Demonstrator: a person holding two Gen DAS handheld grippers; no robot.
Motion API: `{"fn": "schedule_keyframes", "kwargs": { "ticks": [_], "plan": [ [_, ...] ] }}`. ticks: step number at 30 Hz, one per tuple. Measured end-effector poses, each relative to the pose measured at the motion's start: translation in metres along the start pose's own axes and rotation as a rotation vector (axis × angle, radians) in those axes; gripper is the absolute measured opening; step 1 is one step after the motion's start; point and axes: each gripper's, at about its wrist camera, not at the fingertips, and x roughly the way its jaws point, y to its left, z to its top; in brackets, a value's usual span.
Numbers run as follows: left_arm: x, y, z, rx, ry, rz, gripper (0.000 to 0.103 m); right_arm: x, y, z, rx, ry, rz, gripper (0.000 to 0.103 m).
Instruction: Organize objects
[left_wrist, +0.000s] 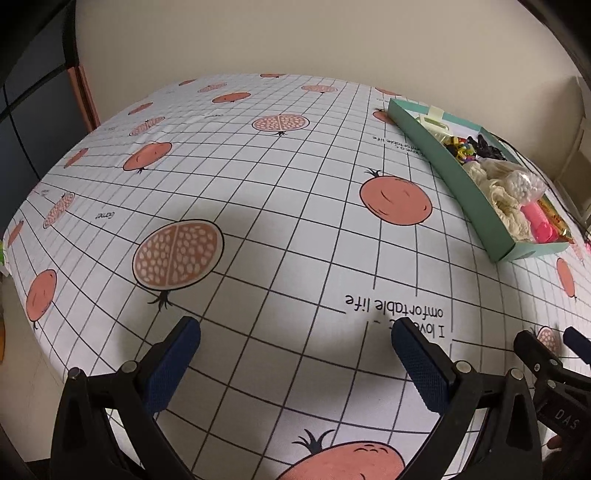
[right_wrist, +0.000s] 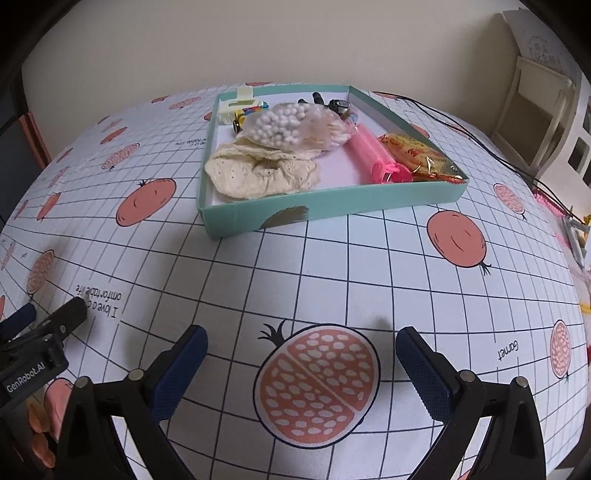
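Left wrist view: left gripper low over tablecloth, jaws wide, empty; teal box far right. Right wrist view: right gripper likewise wide, empty; box ahead, filled.

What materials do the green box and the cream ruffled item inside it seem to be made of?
The shallow teal box looks like matte cardboard: thin straight walls, folded corners, printed gold feather. The cream ruffled item looks like soft cotton-type fabric with eyelet lace: it lies crumpled, with small holes. The exact fibre cannot be told.
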Motion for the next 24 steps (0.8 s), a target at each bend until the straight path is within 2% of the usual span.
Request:
{"fn": "schedule_keyframes", "kwargs": {
  "ticks": [24],
  "plan": [
    [-0.0006,0.0010,-0.0016,-0.005,-0.022,0.007,0.103,-0.0002,-0.0030,-0.0041,0.022,-0.026,0.012,0.103]
  ]
}}
